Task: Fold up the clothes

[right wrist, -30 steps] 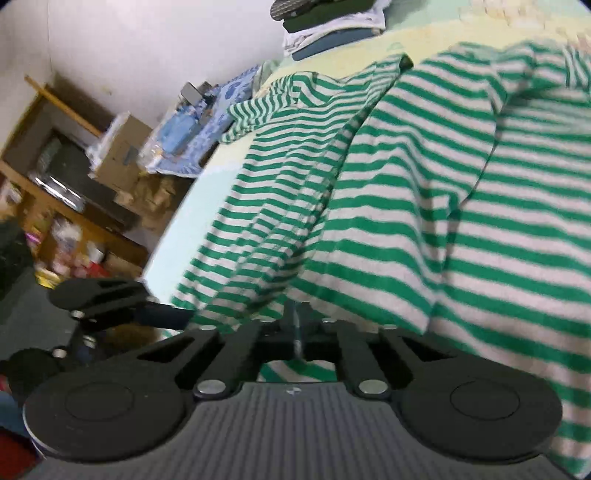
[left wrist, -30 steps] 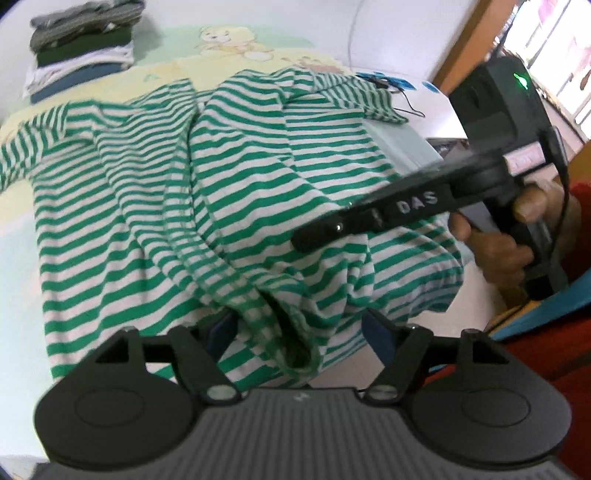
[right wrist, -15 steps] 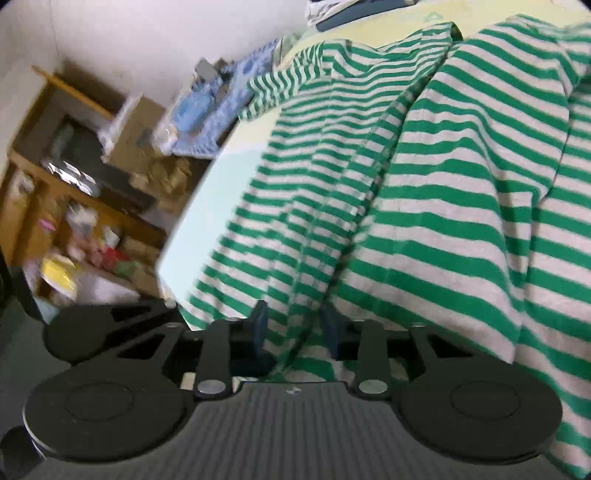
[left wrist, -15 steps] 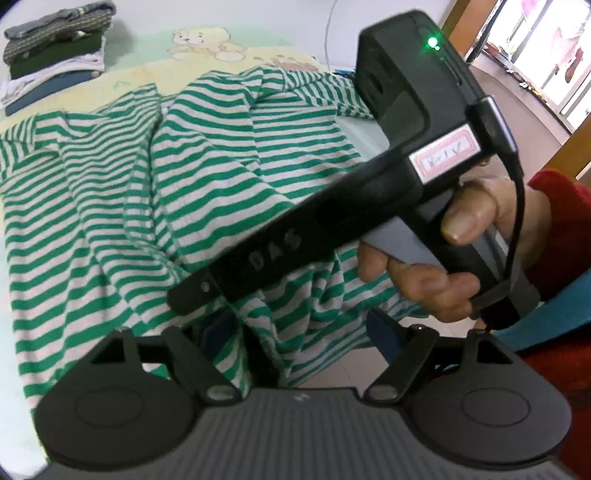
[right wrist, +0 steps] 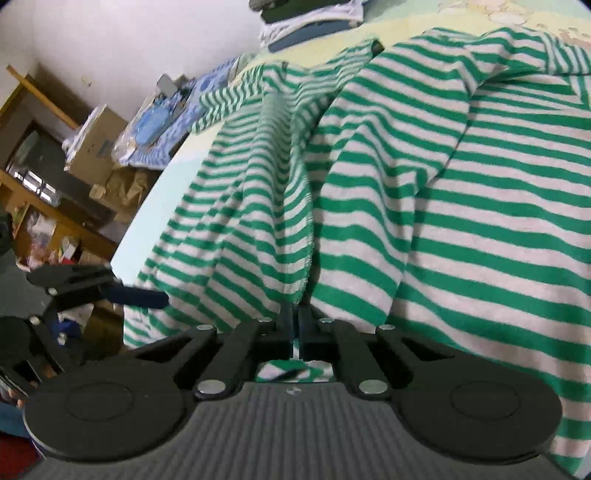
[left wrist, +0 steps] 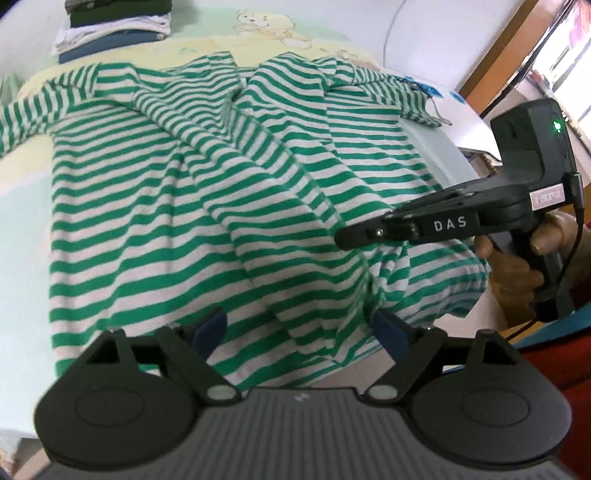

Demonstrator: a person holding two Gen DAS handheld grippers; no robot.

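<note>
the green and white striped shirt (left wrist: 236, 206) lies spread and rumpled across the bed (left wrist: 22, 206), its sleeves reaching out to both sides and its bottom hem hanging over the near edge. the left claw (left wrist: 301, 330) hovers over that hem with its jaws standing wide; they have just been opening further. a fold of the hem lies in the gap, but the blue pads (left wrist: 212, 326) do not press on it, so it grips nothing.

the right claw (right wrist: 294, 325) has just been closing, and its jaws now stand pinched together on a raised ridge of the shirt (right wrist: 424, 221) near the hem, with striped cloth bunched behind the fingers. in the left view it (left wrist: 360, 236) comes in from the right, held by a hand (left wrist: 517, 266), its tip down on the fabric just beyond the left claw.

a pile of folded clothes (left wrist: 110, 27) sits at the far corner of the bed, well apart from both claws.
</note>
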